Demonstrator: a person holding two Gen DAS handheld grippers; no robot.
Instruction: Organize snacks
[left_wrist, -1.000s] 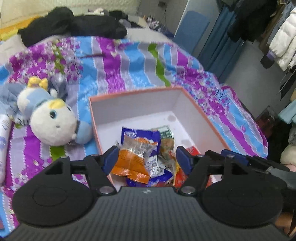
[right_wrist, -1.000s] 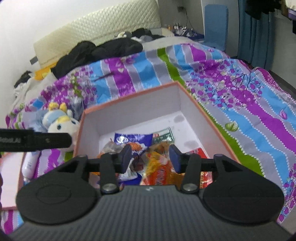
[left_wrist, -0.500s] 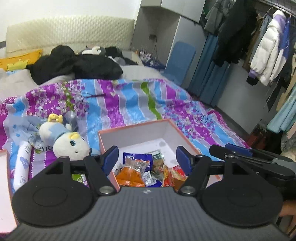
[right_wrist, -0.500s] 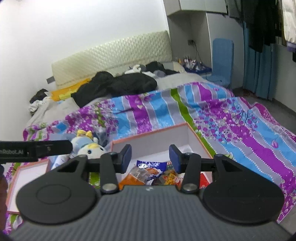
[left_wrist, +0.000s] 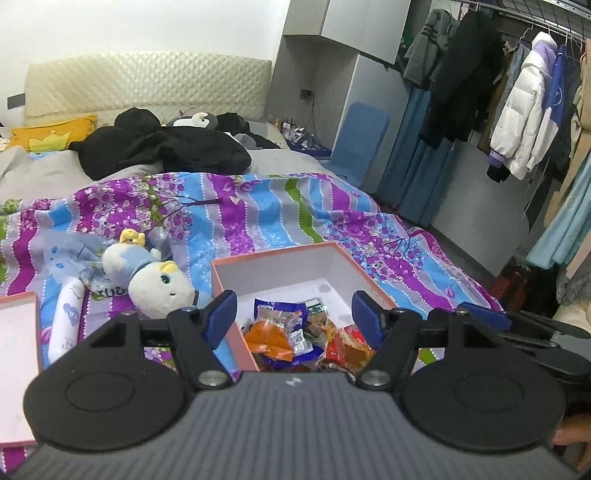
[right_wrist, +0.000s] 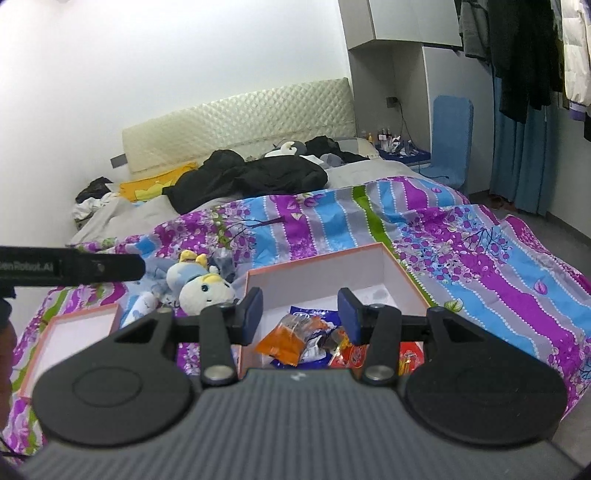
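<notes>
A salmon-rimmed white box (left_wrist: 280, 254) (right_wrist: 317, 258) sits on the striped bedspread and holds several snack packets. An orange packet (left_wrist: 271, 334) (right_wrist: 286, 339) lies on top, over a blue packet (left_wrist: 277, 304) and beside red ones (left_wrist: 347, 341) (right_wrist: 351, 356). My left gripper (left_wrist: 294, 317) hangs open above the box's near end, nothing between its blue pads. My right gripper (right_wrist: 300, 312) is open too, empty, held above the same box. The right gripper's body (left_wrist: 517, 325) shows at the right of the left wrist view.
A plush duck (left_wrist: 155, 280) (right_wrist: 203, 284) and a white bottle (left_wrist: 66, 317) lie left of the box. The box's lid (left_wrist: 16, 354) (right_wrist: 70, 332) rests at far left. Dark clothes (left_wrist: 166, 147) pile near the headboard. Coats hang on a rack (left_wrist: 517, 110) at right.
Both grippers have pulled back and up from the box, so it looks smaller and lower in both views. Their jaw gaps are unchanged. The snacks have not moved.
</notes>
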